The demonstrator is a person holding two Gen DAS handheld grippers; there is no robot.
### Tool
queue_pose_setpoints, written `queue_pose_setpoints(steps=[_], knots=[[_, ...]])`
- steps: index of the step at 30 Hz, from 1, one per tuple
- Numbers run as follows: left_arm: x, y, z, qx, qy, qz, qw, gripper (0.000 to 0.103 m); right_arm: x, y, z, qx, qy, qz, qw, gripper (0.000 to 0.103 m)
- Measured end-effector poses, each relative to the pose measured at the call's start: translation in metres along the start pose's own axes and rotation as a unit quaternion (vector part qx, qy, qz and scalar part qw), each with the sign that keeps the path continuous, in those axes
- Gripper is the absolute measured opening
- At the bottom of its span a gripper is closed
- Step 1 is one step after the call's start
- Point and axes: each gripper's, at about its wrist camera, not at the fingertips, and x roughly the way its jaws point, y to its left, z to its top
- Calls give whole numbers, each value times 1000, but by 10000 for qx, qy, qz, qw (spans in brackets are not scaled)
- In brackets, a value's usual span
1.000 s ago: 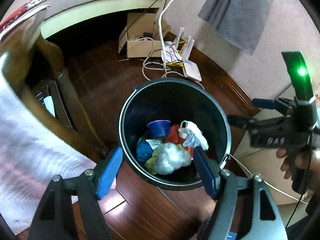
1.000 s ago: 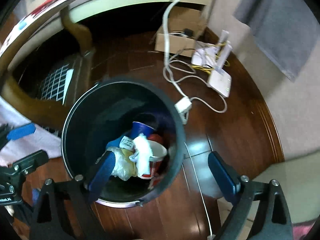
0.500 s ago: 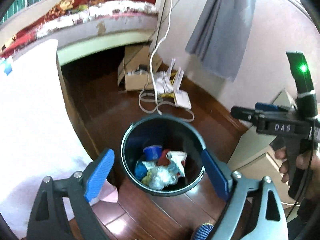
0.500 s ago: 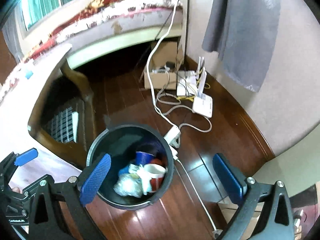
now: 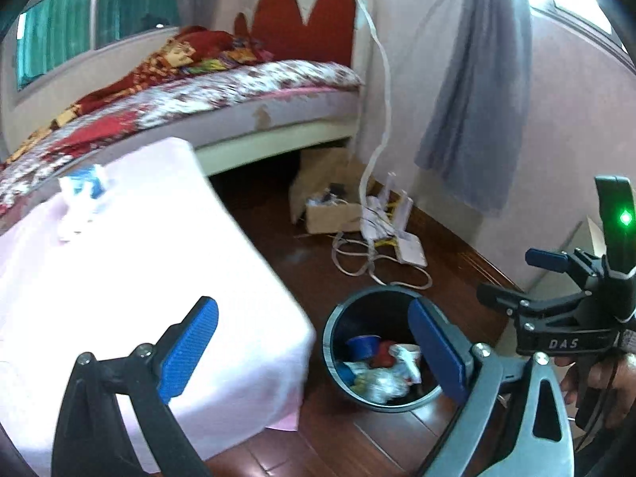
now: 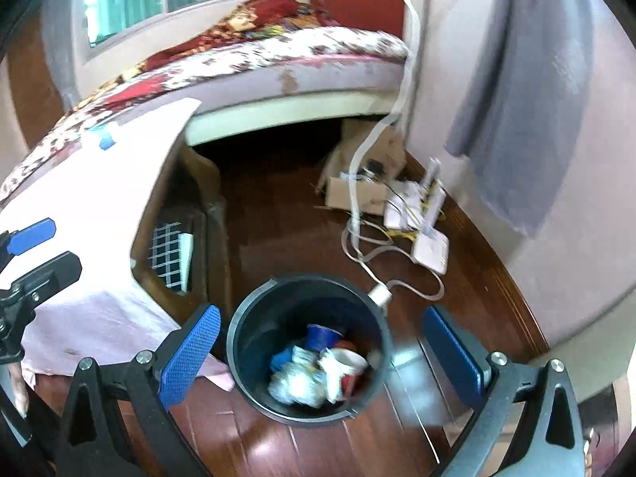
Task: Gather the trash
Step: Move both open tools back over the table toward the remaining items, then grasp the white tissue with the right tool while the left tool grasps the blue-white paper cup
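Observation:
A dark round trash bin [image 5: 338, 318] stands on the wooden floor beside the table; it also shows in the right wrist view [image 6: 254, 310]. It holds several pieces of trash [image 5: 377, 369]: a blue cup, a red-and-white cup, crumpled plastic and tissue [image 6: 318, 369]. My left gripper [image 5: 314, 349] is open and empty, raised above the table corner and bin. My right gripper [image 6: 322, 353] is open and empty, high over the bin. A blue-and-white piece of trash [image 5: 81, 190] lies on the table's far side, and shows blurred in the right wrist view [image 6: 105, 141].
A table with a pink-white cloth [image 5: 119, 278] fills the left. A bed [image 5: 198, 91] lies behind it. A cardboard box [image 5: 330, 210], white routers and cables [image 5: 397, 238] sit on the floor by the wall. A grey curtain [image 5: 485, 99] hangs at right.
Both grippers have risen and pulled back from the bin, which now looks smaller and lower. The table top, bed and wall have come into view. Both stay open.

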Motion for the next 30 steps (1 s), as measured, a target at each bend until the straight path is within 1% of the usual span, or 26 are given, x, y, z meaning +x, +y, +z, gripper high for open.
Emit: queue_pose_setpoints(steps=[3, 7, 10, 12, 13, 15, 17, 18, 19, 21, 24, 26, 28, 30], knots=[[-10, 29, 2, -45, -123, 238, 9996, 99, 1, 28, 14, -174, -157, 179, 9996, 103], [-24, 84, 2, -256, -264, 672, 9971, 99, 5, 72, 31, -374, -306, 473, 9977, 103], [-29, 133, 0, -476, -284, 1078, 9926, 99, 11, 113, 45, -545, -425, 664, 9954, 103], [-31, 172, -4, -666, -277, 1364, 9880, 99, 18, 149, 57, -655, -531, 948, 9919, 103], [-31, 183, -5, -719, -265, 1444, 9866, 99, 22, 162, 61, -703, -533, 1037, 9907, 103], [-28, 213, -7, -912, -230, 1632, 9821, 99, 33, 203, 74, -896, -461, 1272, 9868, 103], [-25, 244, -8, -1104, -200, 1811, 9770, 99, 46, 237, 87, -1026, -369, 1260, 9860, 103], [-23, 255, -9, -1170, -168, 1860, 9754, 99, 53, 255, 95, -1055, -365, 1242, 9860, 103], [-19, 273, -9, -1262, -135, 1903, 9735, 99, 61, 274, 104, -1103, -385, 1323, 9843, 103], [-17, 292, -10, -1325, -108, 1995, 9708, 99, 74, 306, 118, -1241, -428, 1401, 9814, 103], [-11, 322, -6, -1359, -128, 2065, 9689, 99, 97, 349, 139, -1394, -442, 1525, 9774, 103], [-3, 343, 0, -1391, -135, 2030, 9692, 97, 117, 374, 154, -1432, -413, 1576, 9762, 103], [0, 352, 1, -1385, -164, 2036, 9691, 92, 136, 392, 165, -1413, -367, 1615, 9760, 103], [7, 365, 3, -1435, -167, 1994, 9692, 91, 154, 404, 175, -1405, -287, 1609, 9765, 103]])
